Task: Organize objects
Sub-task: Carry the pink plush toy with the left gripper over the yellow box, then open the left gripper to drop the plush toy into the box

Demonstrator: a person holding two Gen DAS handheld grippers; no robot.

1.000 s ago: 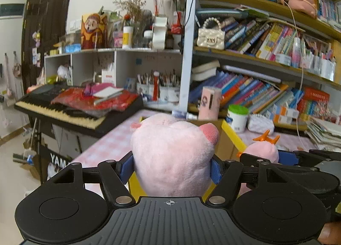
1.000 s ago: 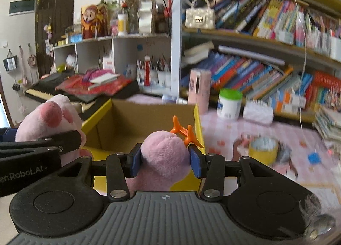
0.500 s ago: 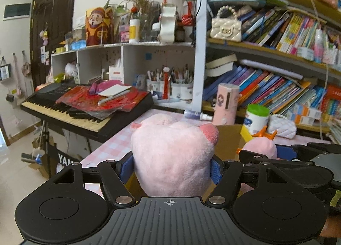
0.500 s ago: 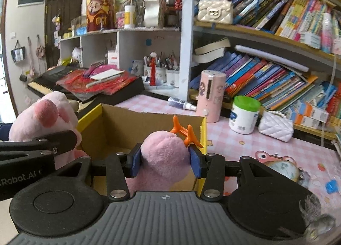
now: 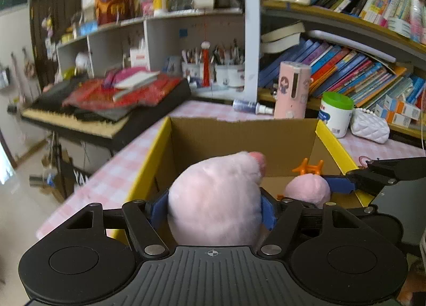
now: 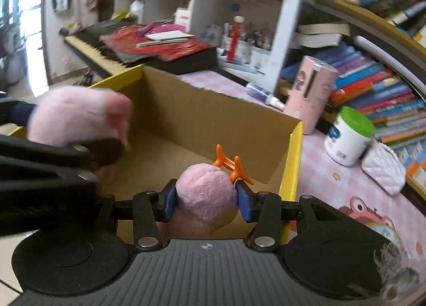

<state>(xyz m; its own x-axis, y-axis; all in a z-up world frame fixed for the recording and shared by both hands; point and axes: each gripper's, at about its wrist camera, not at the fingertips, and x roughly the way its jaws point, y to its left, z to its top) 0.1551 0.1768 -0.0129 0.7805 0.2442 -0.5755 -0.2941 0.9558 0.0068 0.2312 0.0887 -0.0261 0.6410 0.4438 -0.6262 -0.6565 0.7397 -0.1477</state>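
My left gripper (image 5: 214, 211) is shut on a big pink plush toy (image 5: 215, 196), its blue pads pressed into both sides. That toy (image 6: 77, 117) shows at the left of the right wrist view. My right gripper (image 6: 206, 200) is shut on a smaller pink plush with orange antlers (image 6: 206, 191); the same plush (image 5: 307, 188) appears at the right of the left wrist view. Both toys hang over the open cardboard box (image 5: 239, 133) with yellow flaps (image 6: 293, 159). What I can see of the box floor (image 6: 165, 162) is bare.
The box stands on a pink checked tablecloth (image 6: 332, 180). Behind it are a pink cylinder (image 5: 291, 90), a spray bottle (image 5: 251, 106), a green-lidded white jar (image 6: 348, 137) and a white quilted purse (image 6: 383, 170). A keyboard (image 5: 87, 117) stands left; bookshelves (image 5: 359, 74) line the back.
Both grippers have moved forward and tipped downward with their toys. The box has come from partly hidden behind the toys to open below them.
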